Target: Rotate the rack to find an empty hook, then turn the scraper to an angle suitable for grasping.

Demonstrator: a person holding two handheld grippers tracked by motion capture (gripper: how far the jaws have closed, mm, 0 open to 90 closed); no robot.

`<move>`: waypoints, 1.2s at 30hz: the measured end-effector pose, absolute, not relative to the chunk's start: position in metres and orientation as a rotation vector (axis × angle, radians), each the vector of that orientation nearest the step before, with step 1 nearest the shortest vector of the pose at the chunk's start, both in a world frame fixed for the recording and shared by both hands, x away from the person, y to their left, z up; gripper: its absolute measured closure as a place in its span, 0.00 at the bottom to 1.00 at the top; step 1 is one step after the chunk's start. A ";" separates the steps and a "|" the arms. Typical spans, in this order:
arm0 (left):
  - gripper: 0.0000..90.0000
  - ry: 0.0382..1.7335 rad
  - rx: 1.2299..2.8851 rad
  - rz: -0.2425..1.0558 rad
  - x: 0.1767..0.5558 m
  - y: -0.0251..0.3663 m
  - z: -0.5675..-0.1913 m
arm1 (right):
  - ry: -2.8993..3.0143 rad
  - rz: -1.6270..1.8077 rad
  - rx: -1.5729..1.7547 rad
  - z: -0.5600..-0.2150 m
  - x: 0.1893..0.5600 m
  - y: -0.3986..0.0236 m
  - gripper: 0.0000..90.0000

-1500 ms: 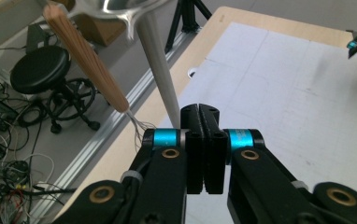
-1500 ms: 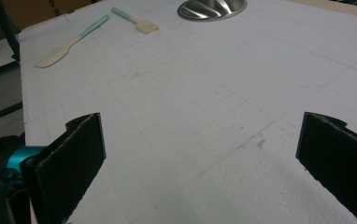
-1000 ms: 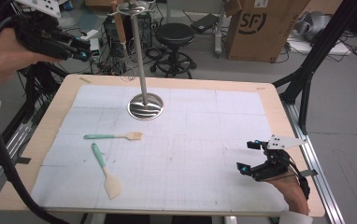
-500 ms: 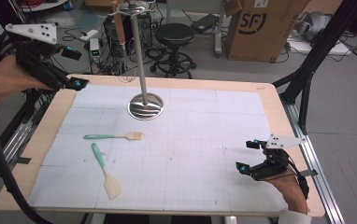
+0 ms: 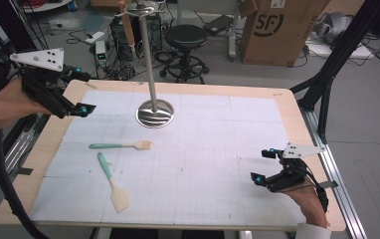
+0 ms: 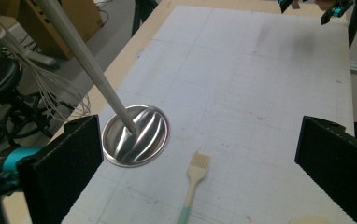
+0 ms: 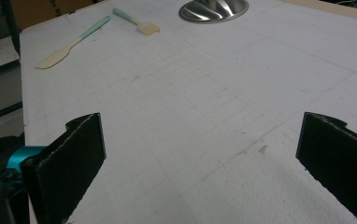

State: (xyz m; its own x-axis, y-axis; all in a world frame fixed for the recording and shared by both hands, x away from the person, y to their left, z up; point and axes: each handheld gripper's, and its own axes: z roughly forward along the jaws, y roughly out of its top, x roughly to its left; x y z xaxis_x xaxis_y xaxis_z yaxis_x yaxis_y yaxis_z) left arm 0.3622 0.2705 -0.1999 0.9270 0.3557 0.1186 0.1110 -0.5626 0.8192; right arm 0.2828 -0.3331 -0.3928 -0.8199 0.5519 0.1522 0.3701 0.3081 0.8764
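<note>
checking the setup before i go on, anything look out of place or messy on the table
Nothing stands out. The brush and the spatula lie flat and apart on the mat, the stand is upright, and nothing is spilled.

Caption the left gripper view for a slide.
Open left claw above a pastry brush beside the steel stand base.

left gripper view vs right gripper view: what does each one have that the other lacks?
Left gripper view alone: the stand's pole rising from the base, whisk wires off the table edge, and the right gripper far across the mat. Right gripper view alone: the whole spatula, blade to handle. Both: the round steel base, the pastry brush, the white grid mat, and each camera's own two black jaws standing wide apart with nothing between them.
</note>
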 end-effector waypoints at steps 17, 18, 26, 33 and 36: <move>0.02 0.321 2.165 0.296 0.351 0.275 -0.227 | 2.393 1.526 0.847 -0.393 0.283 -0.333 0.00; 0.03 0.314 2.162 0.294 0.350 0.275 -0.229 | 2.393 1.530 0.852 -0.393 0.282 -0.333 0.00; 0.12 0.301 2.186 0.251 0.344 0.275 -0.247 | 2.389 1.528 0.849 -0.393 0.281 -0.335 0.00; 0.27 0.261 2.226 0.229 0.335 0.278 -0.262 | 2.392 1.521 0.848 -0.394 0.282 -0.333 0.00; 0.36 0.231 2.243 0.207 0.332 0.280 -0.265 | 2.395 1.523 0.846 -0.394 0.282 -0.333 0.00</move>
